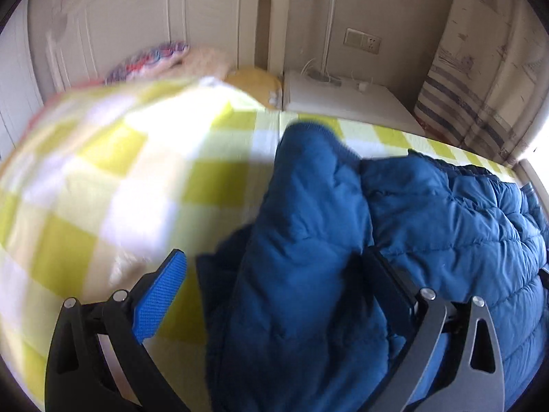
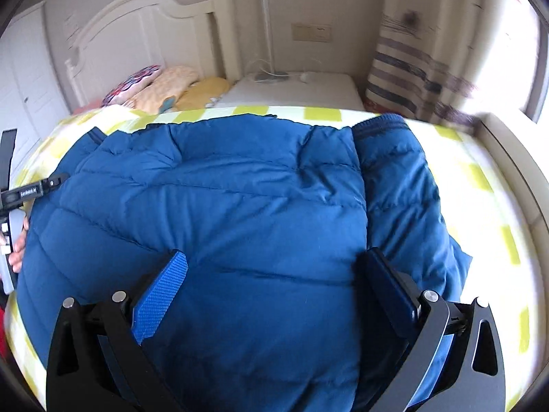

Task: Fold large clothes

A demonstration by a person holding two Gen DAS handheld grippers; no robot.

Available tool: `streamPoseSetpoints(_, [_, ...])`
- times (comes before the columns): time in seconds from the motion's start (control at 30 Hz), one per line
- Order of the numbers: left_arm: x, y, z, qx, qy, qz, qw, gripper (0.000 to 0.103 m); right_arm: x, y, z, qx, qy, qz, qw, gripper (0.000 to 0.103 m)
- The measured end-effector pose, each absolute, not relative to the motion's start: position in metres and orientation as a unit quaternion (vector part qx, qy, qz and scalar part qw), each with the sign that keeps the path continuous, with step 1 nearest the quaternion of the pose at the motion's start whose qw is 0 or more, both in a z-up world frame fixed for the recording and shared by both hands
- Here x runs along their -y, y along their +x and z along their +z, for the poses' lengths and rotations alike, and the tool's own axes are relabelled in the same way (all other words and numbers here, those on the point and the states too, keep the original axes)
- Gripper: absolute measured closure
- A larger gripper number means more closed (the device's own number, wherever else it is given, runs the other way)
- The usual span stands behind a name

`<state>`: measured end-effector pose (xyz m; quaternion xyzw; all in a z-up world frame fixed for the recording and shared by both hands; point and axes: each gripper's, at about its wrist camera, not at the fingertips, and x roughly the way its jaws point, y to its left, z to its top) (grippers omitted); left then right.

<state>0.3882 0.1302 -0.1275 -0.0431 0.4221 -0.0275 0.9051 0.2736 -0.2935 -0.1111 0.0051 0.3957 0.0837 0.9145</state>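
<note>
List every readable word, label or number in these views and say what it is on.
White print on the left tool's black body: too small and blurred to read.
Jacket, bedsheet, wall socket, curtain: no text visible.

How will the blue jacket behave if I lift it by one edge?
The jacket is quilted and puffy, so it will probably sag and drape, not hold shape. Its smooth, slightly shiny shell may slip between the pads. It looks bulky but likely light. The sleeve lies between the open left gripper fingers.

white headboard (image 2: 137, 34) — striped curtain (image 2: 405, 68)
</note>
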Motion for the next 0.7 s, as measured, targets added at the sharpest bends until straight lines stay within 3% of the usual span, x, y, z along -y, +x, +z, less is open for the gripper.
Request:
streamPoseSetpoints(0.3, [-0.14,0.37,-0.126,-0.418,-0.076,0.019,0.905,0.002,0.292,0.282,-0.099,-0.409,-0.026,0.086,0.908,0.005])
streamPoseSetpoints(0.5, [-0.047,0.324,-0.069,-0.325,0.049,-0.014,0.944,0.003,0.251,0.245,-0.056,-0.347,-0.028,0.111,0.931,0.005])
streamPoseSetpoints(0.63, [0.014,0.33,-0.11,-0.374,0.111,-0.029,0.921,0.002,0.208,0.248,-0.11,-0.388,-0.117,0.108,0.908,0.004])
streamPoseSetpoints(0.7, [0.021,0.328,-0.123,-0.364,0.131,-0.019,0.922,0.002,0.216,0.248,-0.108,-0.4,-0.109,0.116,0.903,0.005])
